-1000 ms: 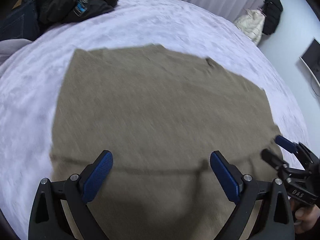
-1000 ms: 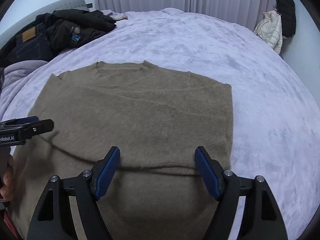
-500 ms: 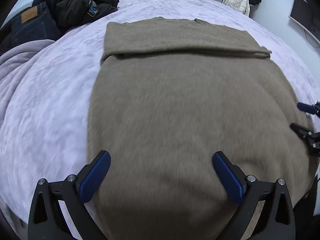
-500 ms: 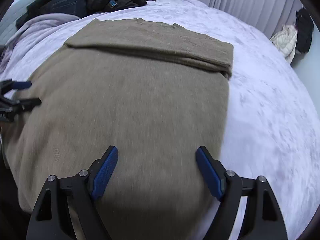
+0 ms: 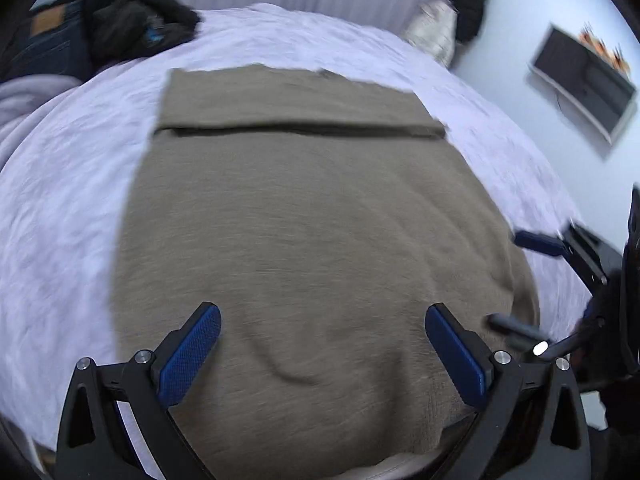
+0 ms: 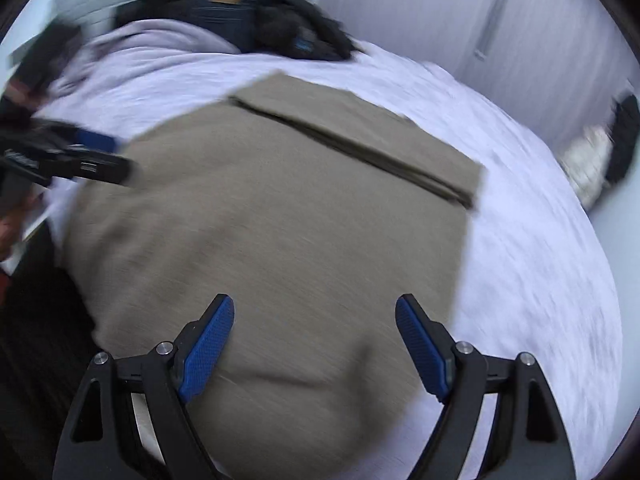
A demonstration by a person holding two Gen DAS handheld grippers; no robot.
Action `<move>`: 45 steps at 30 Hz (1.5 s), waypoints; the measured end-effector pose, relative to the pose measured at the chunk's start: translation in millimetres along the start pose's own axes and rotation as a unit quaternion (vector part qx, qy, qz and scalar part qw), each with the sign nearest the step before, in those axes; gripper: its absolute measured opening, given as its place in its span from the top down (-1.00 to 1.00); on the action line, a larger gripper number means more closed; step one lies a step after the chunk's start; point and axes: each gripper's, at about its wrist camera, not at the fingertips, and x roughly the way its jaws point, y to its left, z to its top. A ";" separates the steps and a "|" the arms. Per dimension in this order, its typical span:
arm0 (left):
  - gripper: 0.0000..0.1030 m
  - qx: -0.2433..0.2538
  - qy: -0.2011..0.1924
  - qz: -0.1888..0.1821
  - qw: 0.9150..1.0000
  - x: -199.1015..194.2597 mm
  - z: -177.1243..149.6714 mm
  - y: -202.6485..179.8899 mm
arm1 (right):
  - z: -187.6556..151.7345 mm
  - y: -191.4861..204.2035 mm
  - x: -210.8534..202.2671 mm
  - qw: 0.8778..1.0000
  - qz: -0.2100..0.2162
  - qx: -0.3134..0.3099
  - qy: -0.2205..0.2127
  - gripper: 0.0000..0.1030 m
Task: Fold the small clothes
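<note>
- Landmark: the olive-brown sweater (image 5: pixel 320 216) lies flat on the pale lilac bedspread (image 5: pixel 72 208). Its far end is turned back as a narrow band, and its near end runs off the bed's edge toward the person.
- Left of the sweater, up at the bed's far corner, sits a heap of dark clothes (image 5: pixel 120 28) with jeans, well apart from the garment and not in the way.
- The left gripper (image 5: pixel 322 346) hangs over the sweater's near left part. Its jaws are spread wide, with nothing between the blue pads, and the knit lies below them, not pinched.
- The right gripper (image 6: pixel 314 346) hangs over the near right part, close to the sweater's right edge. Its jaws have just been widening and stand apart, and they hold nothing.
- The step in hand, as I judge it, is fetching the near hem for the next fold toward the far band.
- To do it well, set each claw at one near corner, level with the other, so the fold line runs straight across.
- Take both layers of knit in each pinch; a thick soft sweater will likely sag or slip if only the top layer is caught.
- A shallow wrinkle (image 5: pixel 296 376) lies between the left pads. Draw the cloth taut sideways before lifting, or that crease may be folded in.
- Right of the sweater there is only bare bedspread, then a wall with a dark screen (image 5: pixel 584 80), so the fold has room.
</note>
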 end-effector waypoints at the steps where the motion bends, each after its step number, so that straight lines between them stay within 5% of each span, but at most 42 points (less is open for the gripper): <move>1: -0.99 0.022 0.009 0.019 1.000 10.9 -0.4 -7.0 | 4.1 11.3 7.3 1.000 0.005 -0.024 -0.003 -0.65; 3: -0.99 0.046 0.047 0.063 0.996 36.4 -9.1 -8.4 | 6.6 26.3 33.4 0.998 0.002 -0.059 0.022 -0.65; 8: -1.00 0.059 0.043 0.044 0.996 18.9 -37.8 10.6 | -23.7 -6.8 41.4 0.996 0.066 -0.017 0.052 -0.66; 16: -1.00 0.047 0.057 0.038 0.996 -3.6 -57.7 20.8 | -60.7 -27.1 13.6 0.995 0.067 -0.025 0.066 -0.69; 19: -1.00 0.048 0.028 0.038 0.998 -24.4 -44.1 17.3 | -58.2 -15.9 -2.1 0.993 0.040 -0.078 0.075 -0.70; 22: -1.00 0.022 -0.010 0.043 0.999 -27.6 -11.3 18.1 | -34.6 -22.7 -18.3 0.996 0.042 -0.077 0.031 -0.70; 25: -1.00 -0.014 0.018 0.044 0.999 -10.4 6.8 20.1 | -10.0 -40.2 -15.2 0.998 0.050 -0.038 0.017 -0.70; 28: -1.00 0.016 0.027 0.040 0.999 -4.6 -9.7 11.3 | -18.1 -43.4 -14.9 0.997 0.057 -0.020 0.044 -0.70; 31: -1.00 0.061 0.073 0.105 0.990 20.0 -41.3 13.3 | -50.1 -38.2 -23.7 0.996 0.064 -0.021 0.062 -0.70; 33: -1.00 0.044 0.039 0.089 0.994 11.6 -52.3 20.8 | -69.7 -39.8 -24.8 0.994 0.079 0.010 0.081 -0.67; 36: -1.00 0.042 0.052 0.090 0.994 5.4 -54.3 23.8 | -80.9 -45.1 -36.0 0.991 0.097 0.046 0.074 -0.41; 39: -1.00 0.031 0.066 0.087 0.994 1.2 -42.9 18.7 | -88.9 -47.4 -52.4 0.994 0.076 0.053 0.053 -0.41; 45: -1.00 0.009 0.048 -0.006 0.999 16.1 -16.1 -18.0 | -93.3 0.2 -50.6 0.999 -0.026 -0.043 0.018 -0.51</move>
